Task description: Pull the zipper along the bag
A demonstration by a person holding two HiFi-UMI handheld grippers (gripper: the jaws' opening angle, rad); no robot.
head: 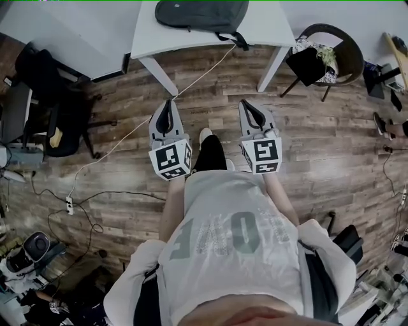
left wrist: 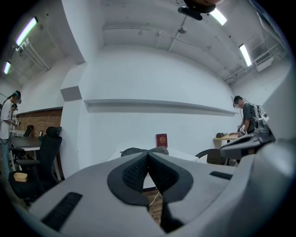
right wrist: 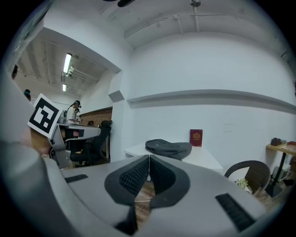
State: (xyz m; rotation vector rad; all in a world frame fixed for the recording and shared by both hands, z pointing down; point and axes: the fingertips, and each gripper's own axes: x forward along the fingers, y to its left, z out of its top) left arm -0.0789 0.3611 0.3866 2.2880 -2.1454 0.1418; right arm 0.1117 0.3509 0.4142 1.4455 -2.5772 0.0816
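A dark grey bag (head: pixel 201 14) lies flat on a white table (head: pixel 268 28) at the top of the head view; a strap hangs over the table's front edge. The right gripper view shows the bag (right wrist: pixel 169 149) on the tabletop well ahead of the jaws. My left gripper (head: pixel 168 104) and right gripper (head: pixel 248 105) are held side by side over the wooden floor, short of the table, both shut with nothing between the pads. In the left gripper view the bag (left wrist: pixel 138 151) peeks just above the closed left gripper (left wrist: pixel 147 153). The zipper is too small to make out.
A wicker chair (head: pixel 331 54) stands right of the table and a black office chair (head: pixel 54 108) at the left. A white cable (head: pixel 115 143) runs across the floor from the table. A red booklet (right wrist: pixel 196 138) leans on the wall behind the table. People work at desks far off.
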